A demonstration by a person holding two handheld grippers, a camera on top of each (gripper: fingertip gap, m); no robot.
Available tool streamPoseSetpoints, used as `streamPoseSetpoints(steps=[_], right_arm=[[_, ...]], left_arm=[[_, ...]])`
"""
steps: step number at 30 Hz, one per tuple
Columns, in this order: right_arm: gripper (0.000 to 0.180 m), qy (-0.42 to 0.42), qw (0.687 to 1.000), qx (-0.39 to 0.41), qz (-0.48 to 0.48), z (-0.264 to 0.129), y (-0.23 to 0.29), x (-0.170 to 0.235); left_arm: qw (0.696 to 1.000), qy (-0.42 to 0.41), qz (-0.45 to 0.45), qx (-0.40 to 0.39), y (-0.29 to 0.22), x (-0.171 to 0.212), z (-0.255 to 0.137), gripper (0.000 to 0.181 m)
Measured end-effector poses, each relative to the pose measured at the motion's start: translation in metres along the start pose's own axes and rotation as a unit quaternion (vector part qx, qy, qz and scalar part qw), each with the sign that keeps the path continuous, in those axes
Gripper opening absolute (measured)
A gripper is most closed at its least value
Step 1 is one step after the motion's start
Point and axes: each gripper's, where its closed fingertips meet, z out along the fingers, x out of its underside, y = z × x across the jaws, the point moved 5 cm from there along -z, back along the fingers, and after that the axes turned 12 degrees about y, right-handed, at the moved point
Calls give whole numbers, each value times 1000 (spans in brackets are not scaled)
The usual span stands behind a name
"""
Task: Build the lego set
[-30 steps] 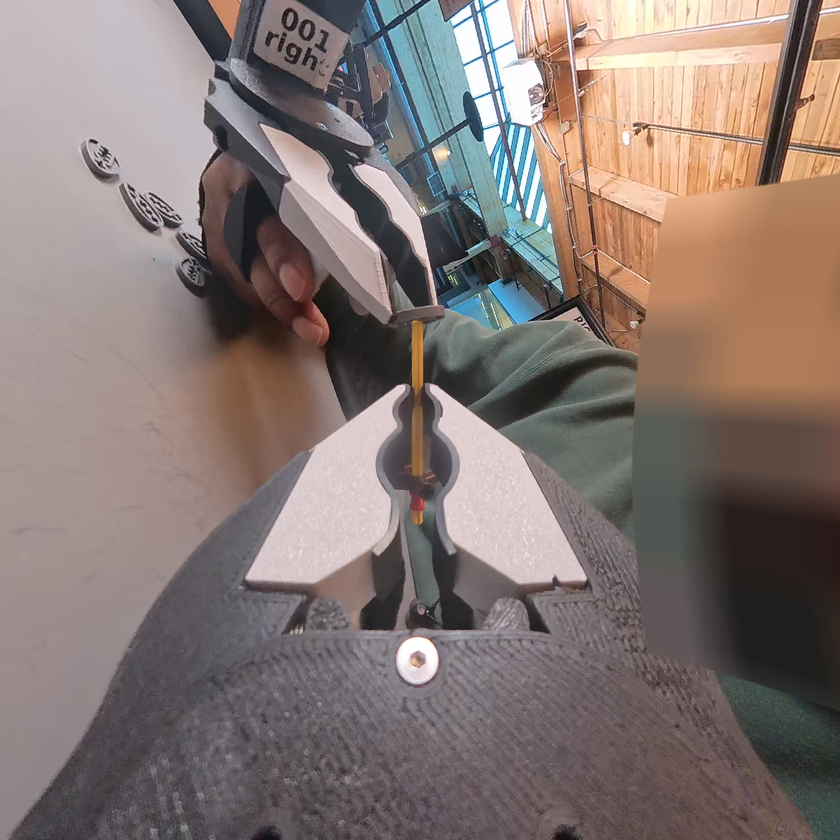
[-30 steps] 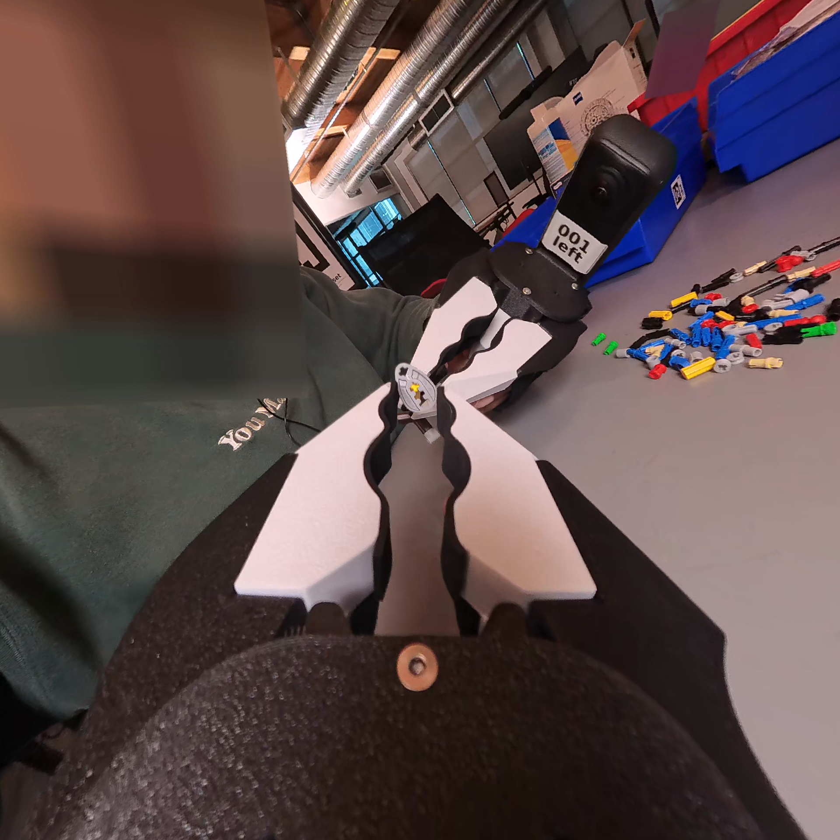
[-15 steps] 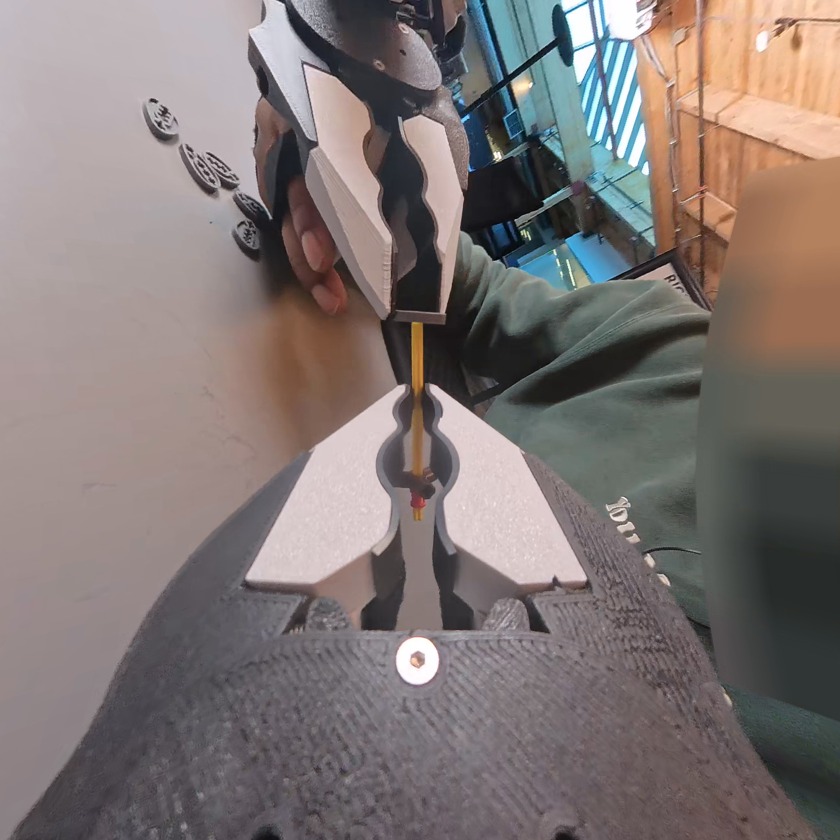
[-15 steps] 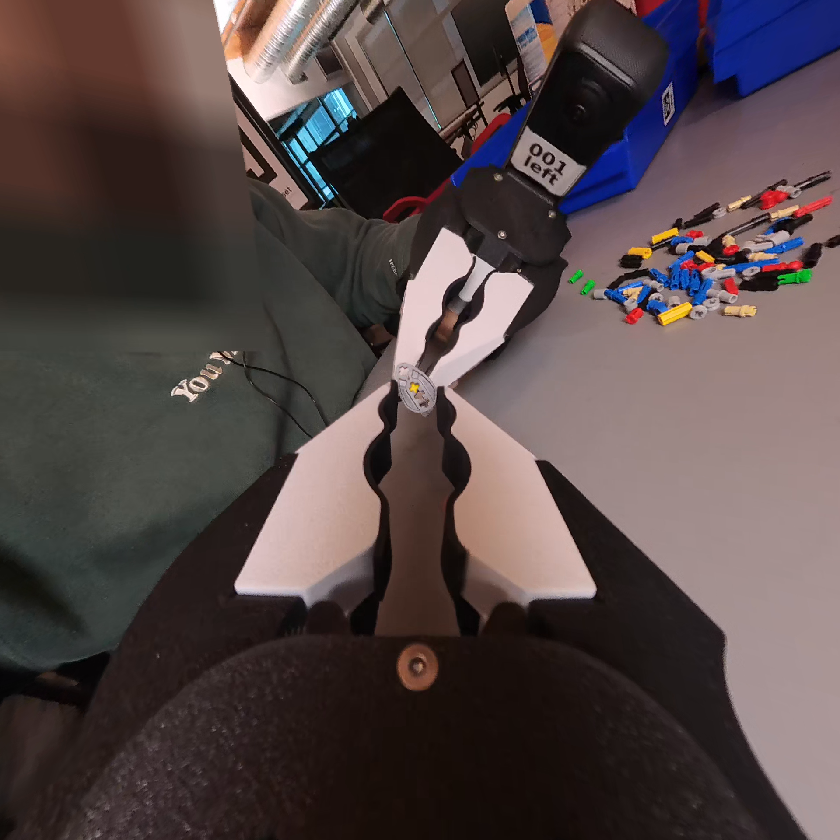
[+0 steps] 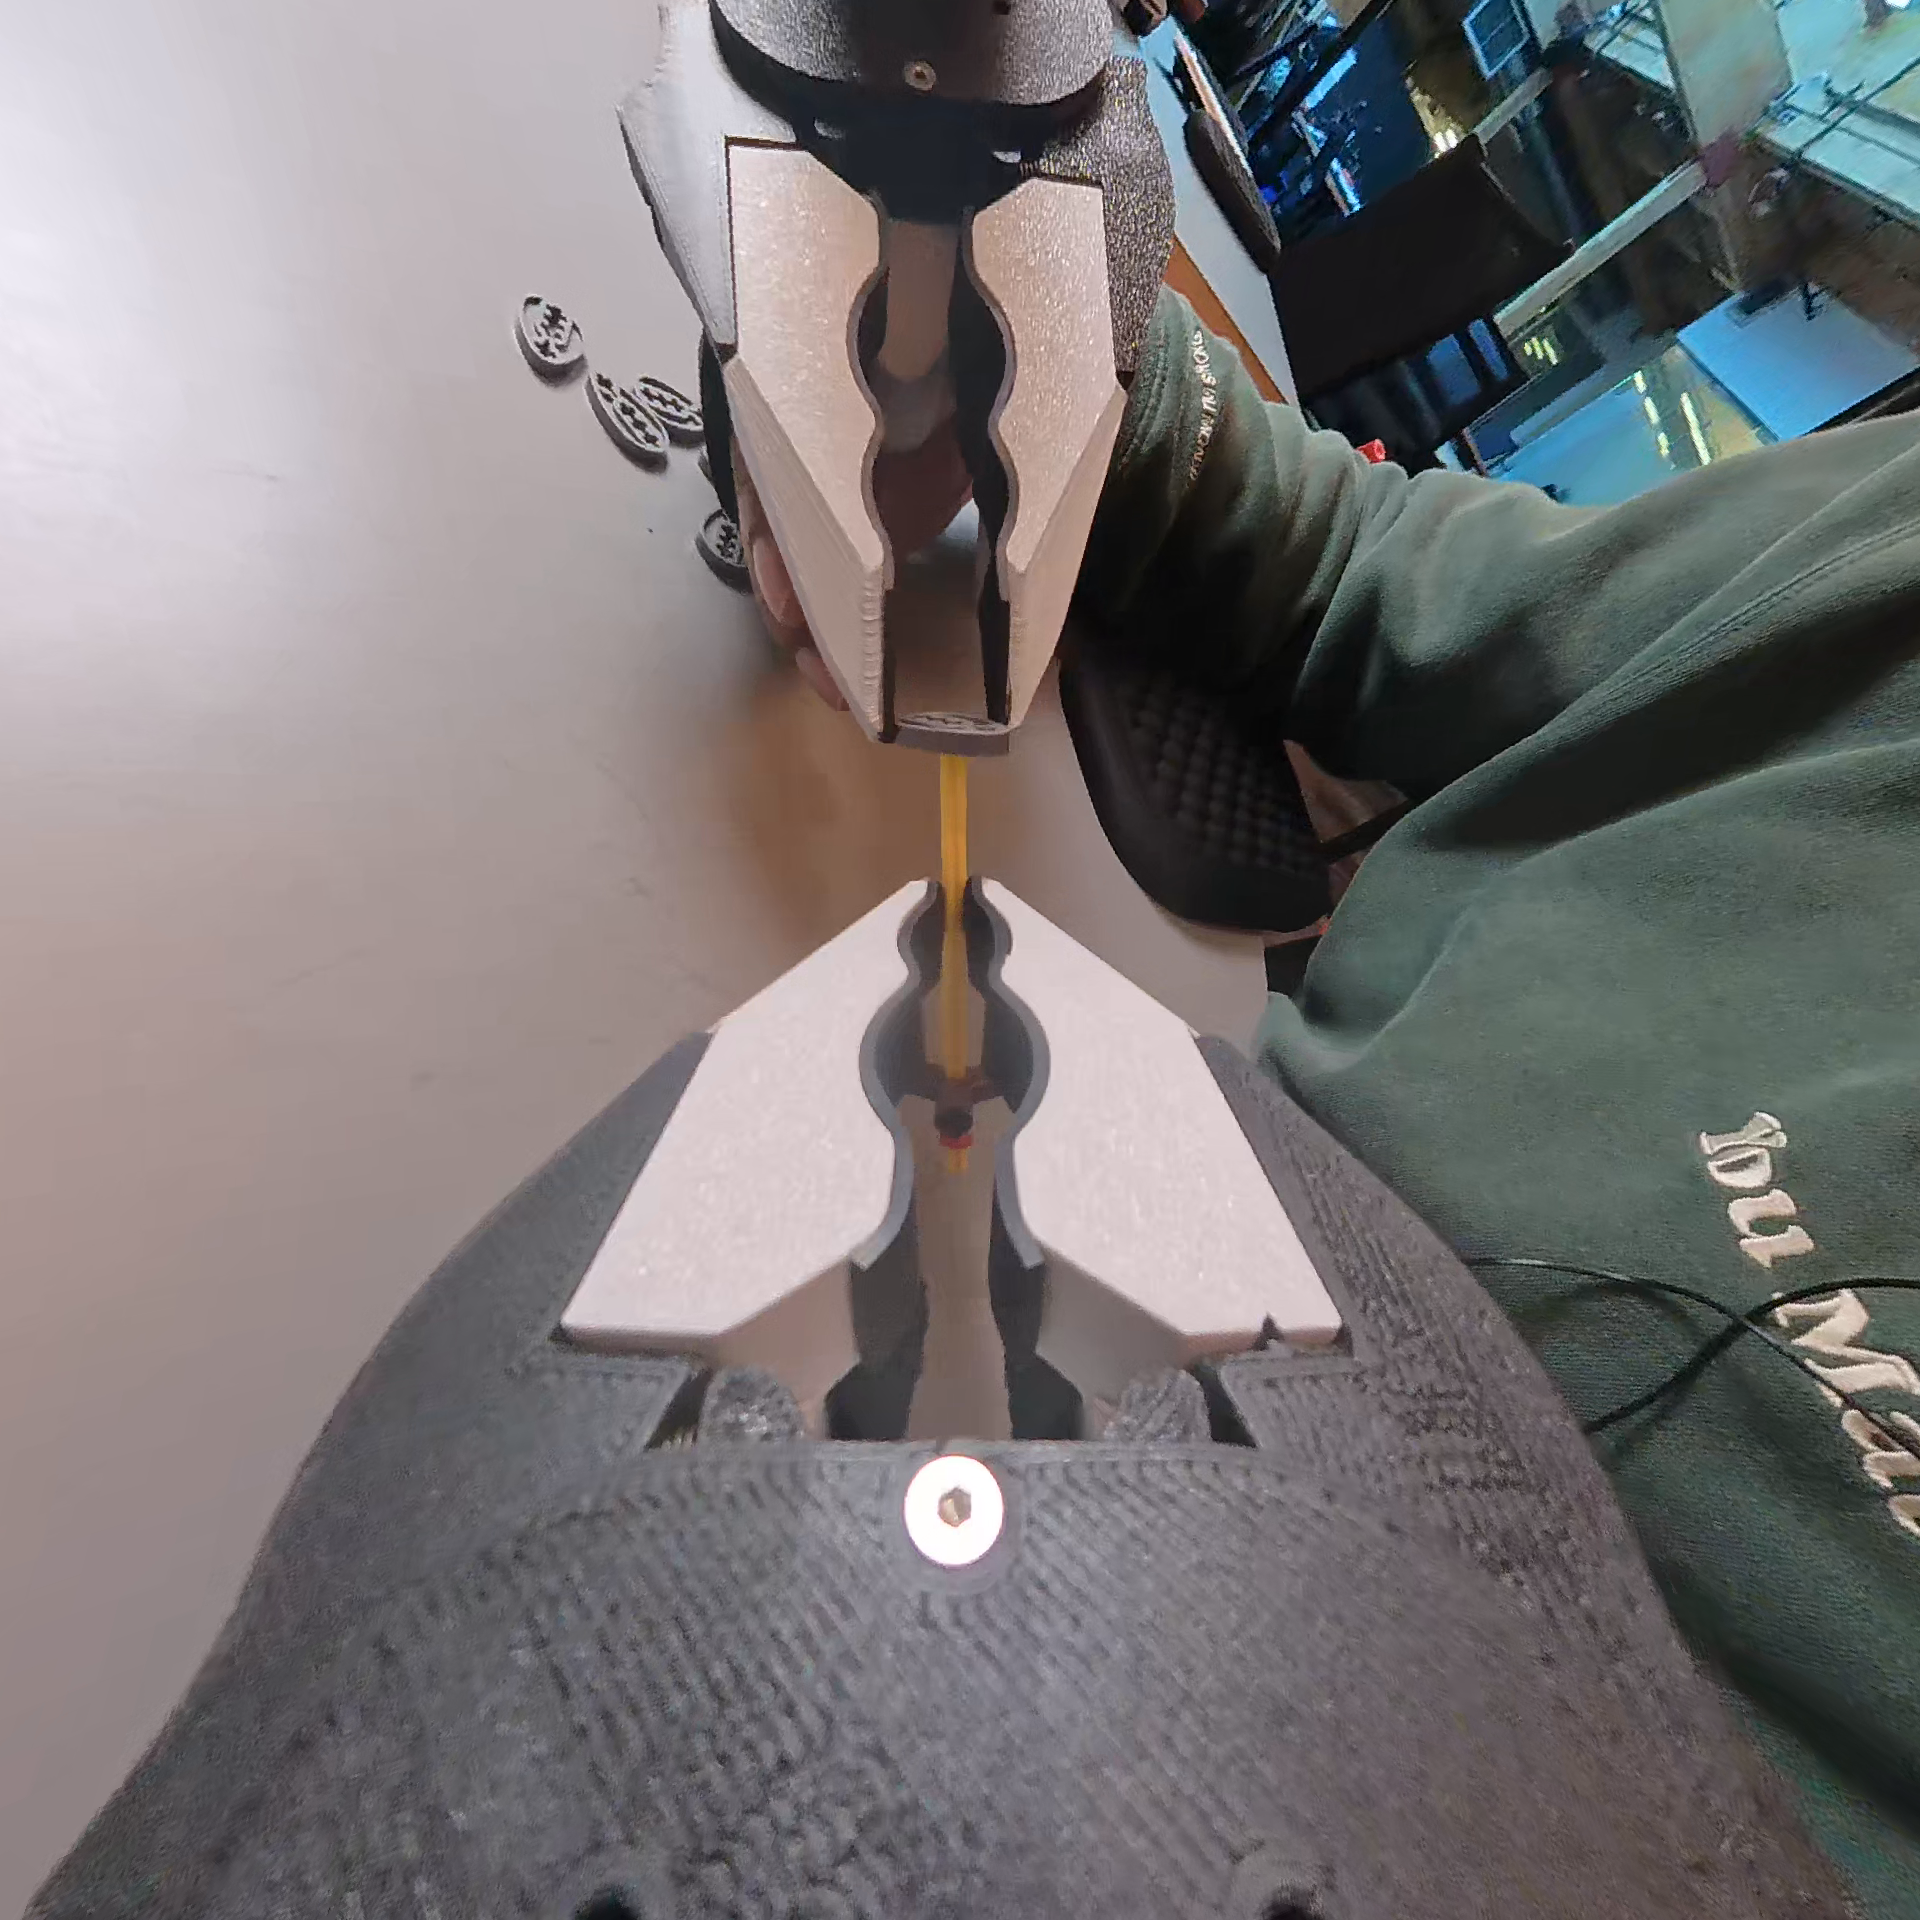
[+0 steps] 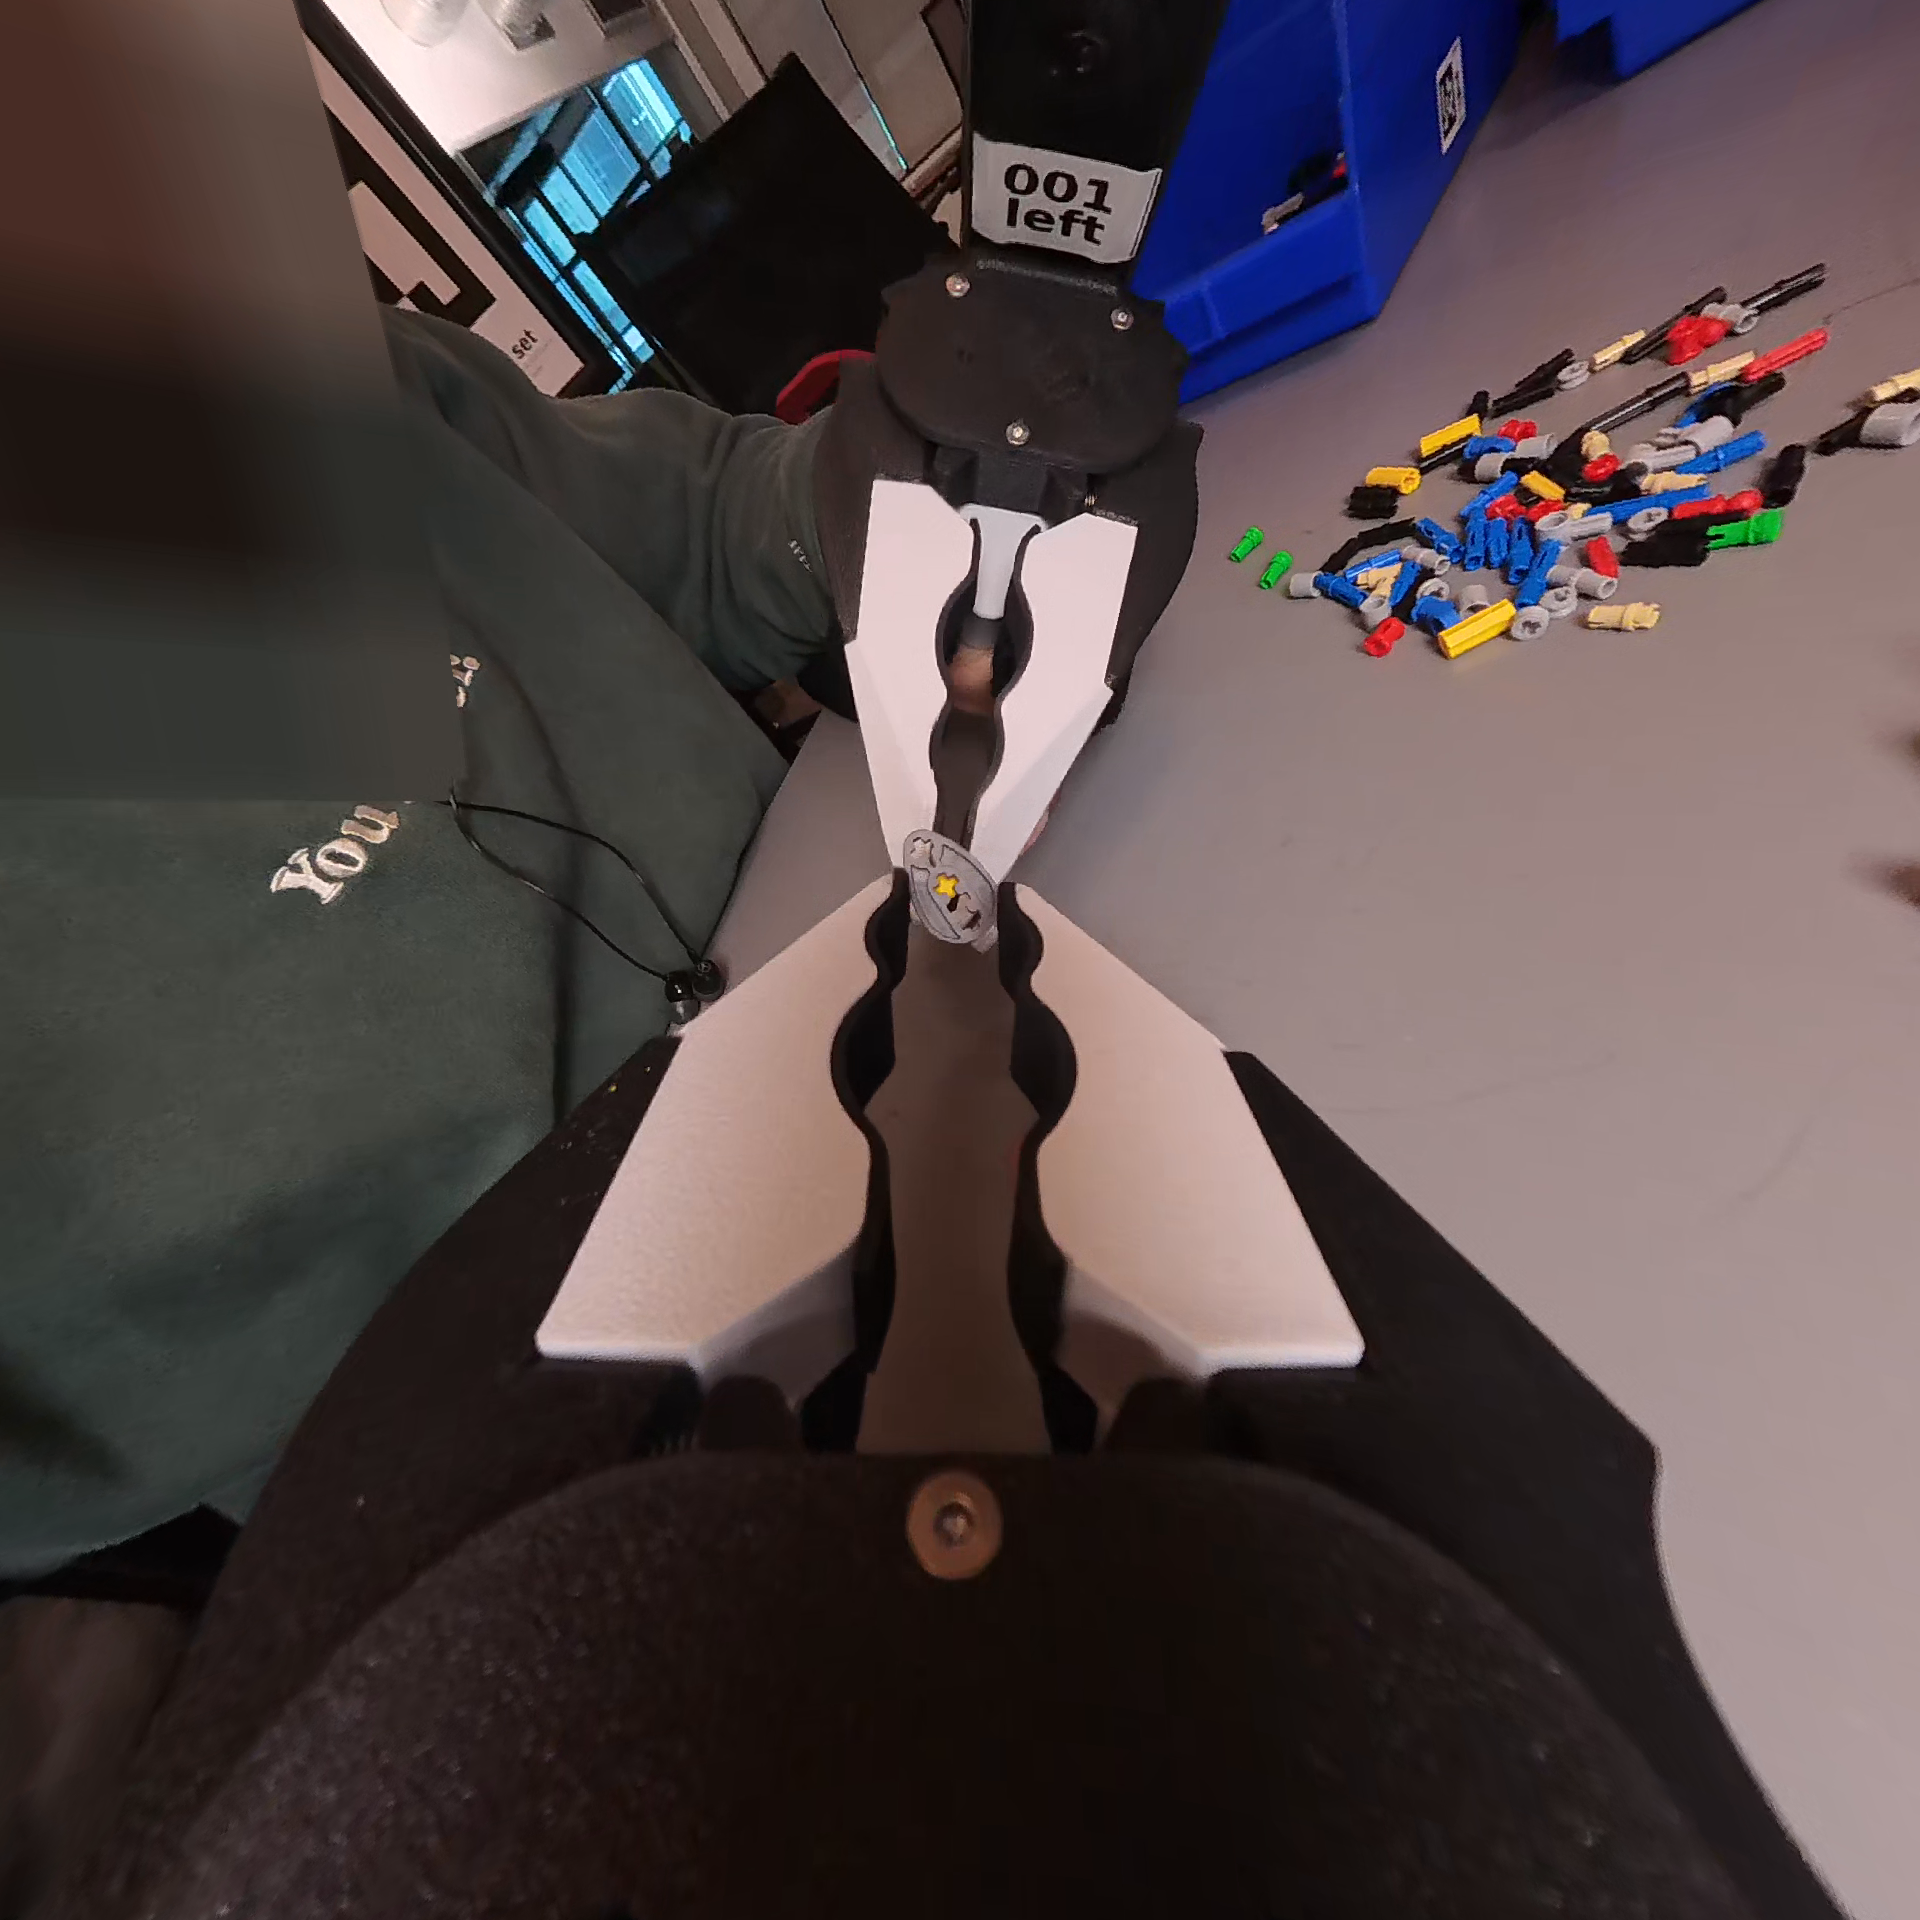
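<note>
My left gripper (image 5: 948, 885) is shut on a thin yellow axle (image 5: 952, 831) that sticks forward; a small red and dark piece (image 5: 953, 1127) sits on the axle's near end between the fingers. My right gripper (image 6: 948, 902) is shut on a flat grey oval piece (image 6: 948, 891), and the yellow axle tip shows in its centre hole. In the left wrist view the right gripper (image 5: 945, 727) faces me head-on, holding that grey piece (image 5: 954, 734) on the axle's far end. In the right wrist view the left gripper (image 6: 948, 831) points at me just behind the grey piece.
Several more grey oval pieces (image 5: 623, 390) lie on the grey table (image 5: 312, 727) beside the right hand. A pile of coloured pins and connectors (image 6: 1538, 520) lies at the right, with blue bins (image 6: 1299, 208) behind. A person in a green sweatshirt (image 6: 260, 987) is close. Both grippers' tips are close together, under 4 cm apart.
The two grippers have turned until they face each other tip to tip in one line. The grey piece stays on the axle end; both grips are unchanged.
</note>
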Motion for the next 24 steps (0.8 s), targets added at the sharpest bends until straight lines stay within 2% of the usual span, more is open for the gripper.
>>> streamPoseSetpoints(steps=[7,11,18,24], right_arm=[[15,15,999,19,-28,1,9,-4],[14,34,995,45,-83,3,20,-6],[14,108,974,117,-158,6,40,-8],[14,129,952,175,-215,13,52,-18]], left_arm=[[998,-6,63,-13,-4,0,-1,2],[994,-9,107,-5,-10,2,1,2],[979,-9,201,-38,-18,5,5,2],[967,-28,251,-43,-24,4,6,2]])
